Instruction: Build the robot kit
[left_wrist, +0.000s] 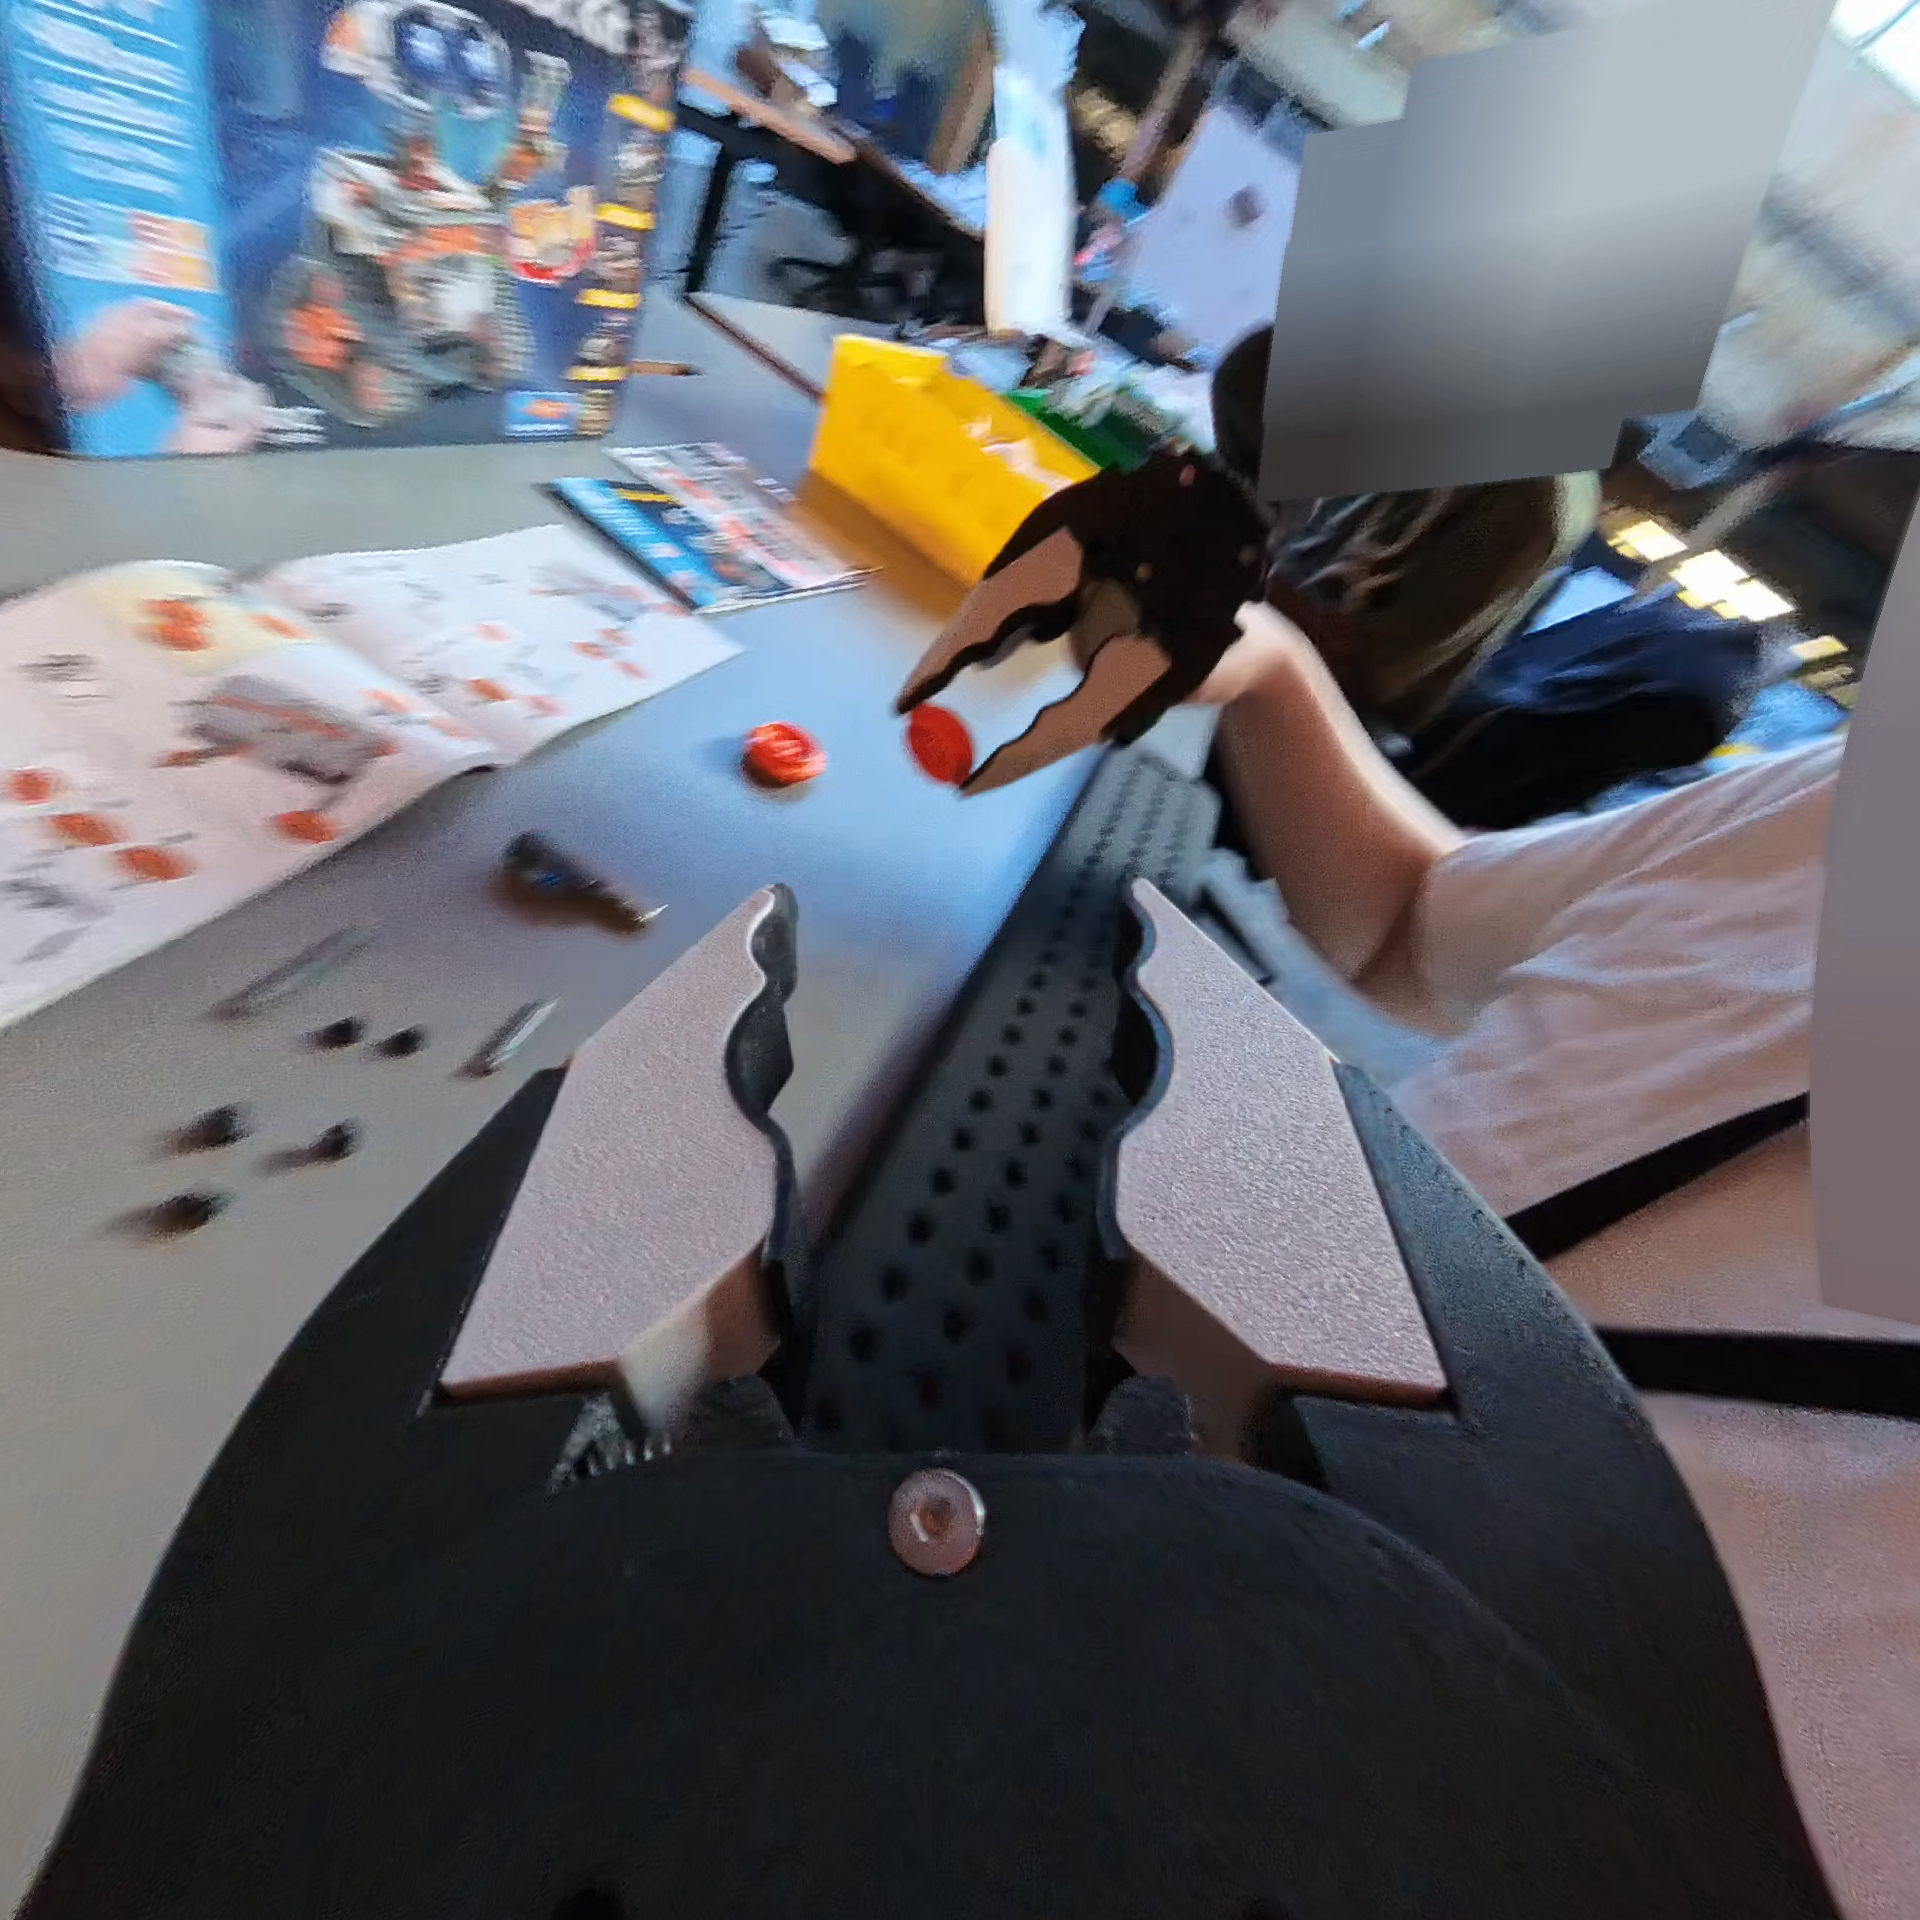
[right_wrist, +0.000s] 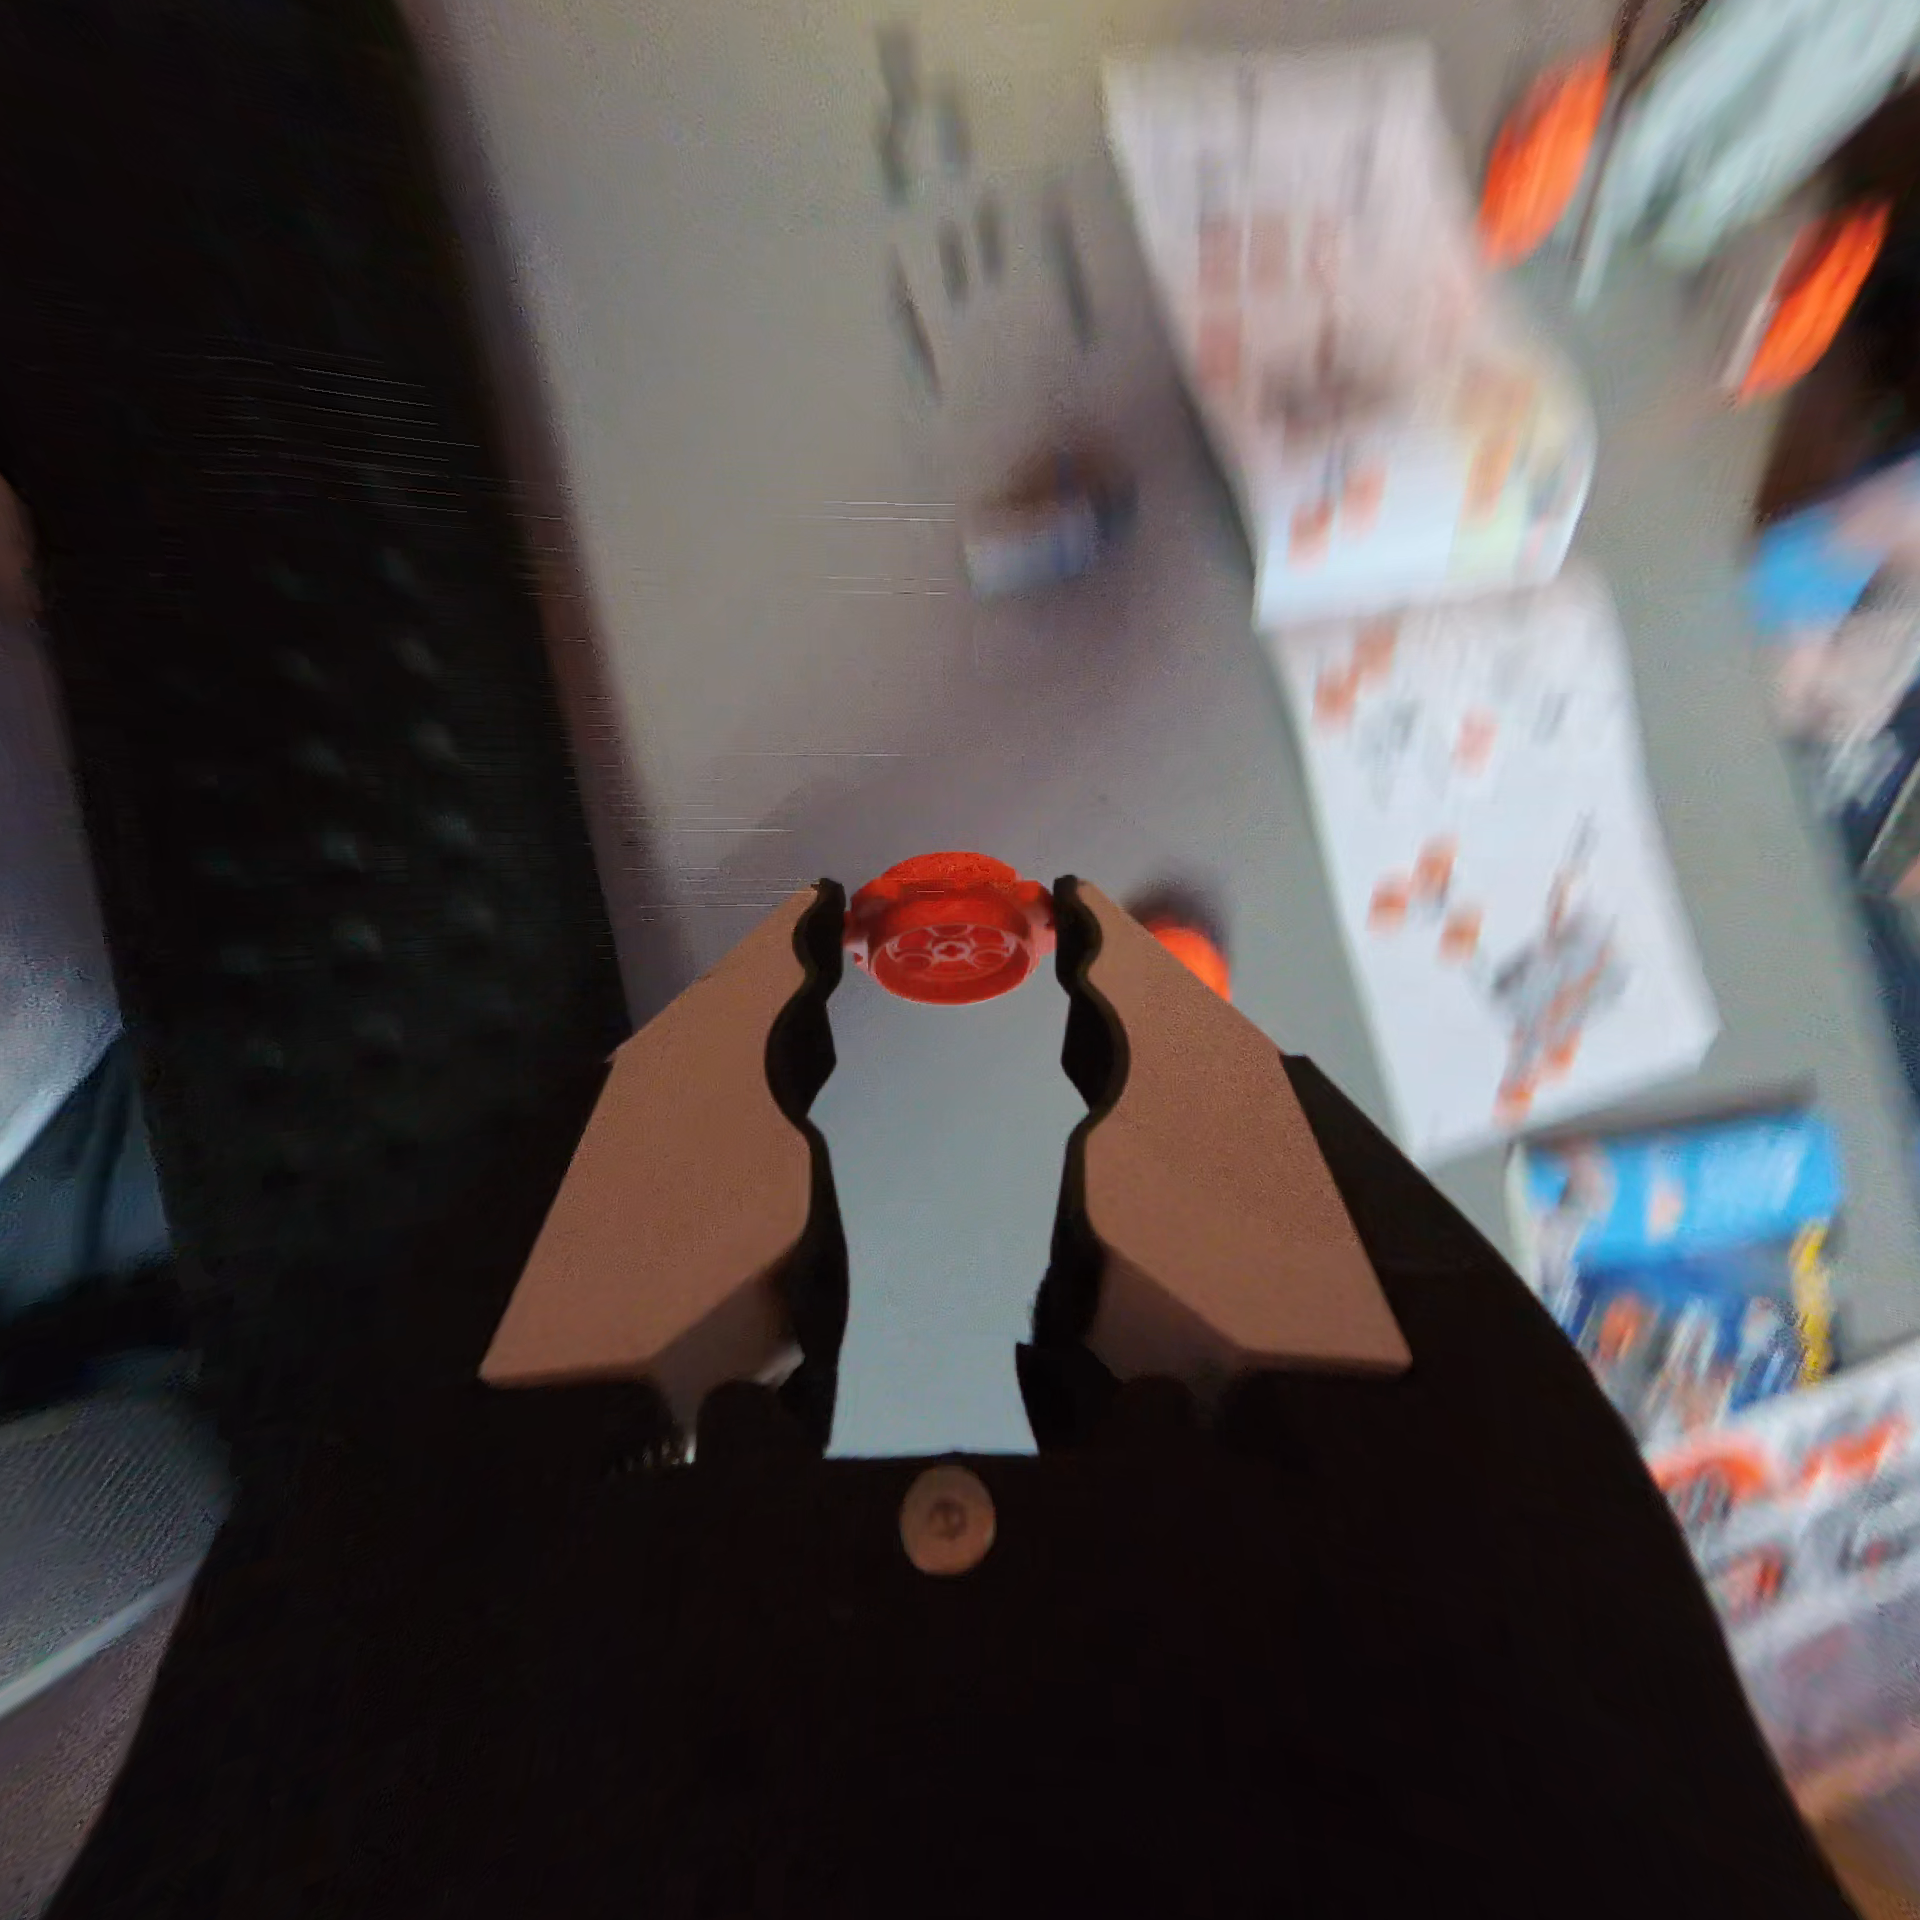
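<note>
Red round piece (right_wrist: 943, 940) pinched at the very tips of the right gripper (right_wrist: 943, 914), jaws closed on its two sides, held clear above the grey table (right_wrist: 727, 520). Seen from the left wrist view, that same piece (left_wrist: 938, 743) sits between the far gripper's (left_wrist: 935, 743) tips, just off the tabletop (left_wrist: 883, 883). Second red round piece (left_wrist: 781, 754) lies on the table just beside it, apart from the tips. Left gripper (left_wrist: 956, 899) jaws spread wide, holding nothing, over a black perforated strip (left_wrist: 997, 1091) along the table edge. Open instruction booklet (left_wrist: 312, 707) lies to the left; small dark parts (left_wrist: 208, 1132) scattered near it. Yellow bin (left_wrist: 925, 457) and toy box (left_wrist: 343, 218) farther back. Both views motion-blurred.
</note>
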